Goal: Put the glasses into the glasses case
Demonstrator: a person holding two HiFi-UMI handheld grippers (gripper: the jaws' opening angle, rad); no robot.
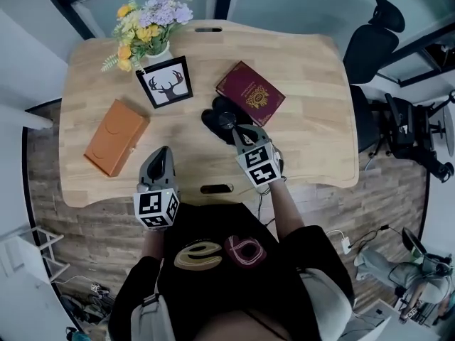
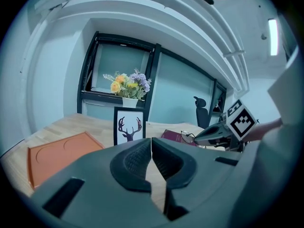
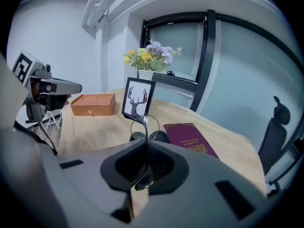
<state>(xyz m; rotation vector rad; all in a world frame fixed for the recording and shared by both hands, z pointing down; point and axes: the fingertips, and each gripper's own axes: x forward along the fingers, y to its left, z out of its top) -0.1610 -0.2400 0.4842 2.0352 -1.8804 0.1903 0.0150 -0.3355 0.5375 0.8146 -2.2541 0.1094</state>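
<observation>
Glasses (image 3: 146, 127) clamped in right gripper (image 3: 146, 145) fingers, held over black case (image 3: 160, 137) on counter (image 1: 306, 84). Left gripper (image 2: 152, 144) fingers together, empty, near orange box (image 1: 116, 137).

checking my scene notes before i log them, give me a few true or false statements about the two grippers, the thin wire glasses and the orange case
1. The right gripper is shut on the thin wire-framed glasses. True.
2. The left gripper holds the orange rectangular case. False: its jaws are together with nothing between them, and the case lies on the light wooden table, apart from it.
3. In the head view, the maroon booklet with a gold crest lies to the right of the black-framed deer picture. True.
4. The orange case lies open. False: it is closed.
</observation>
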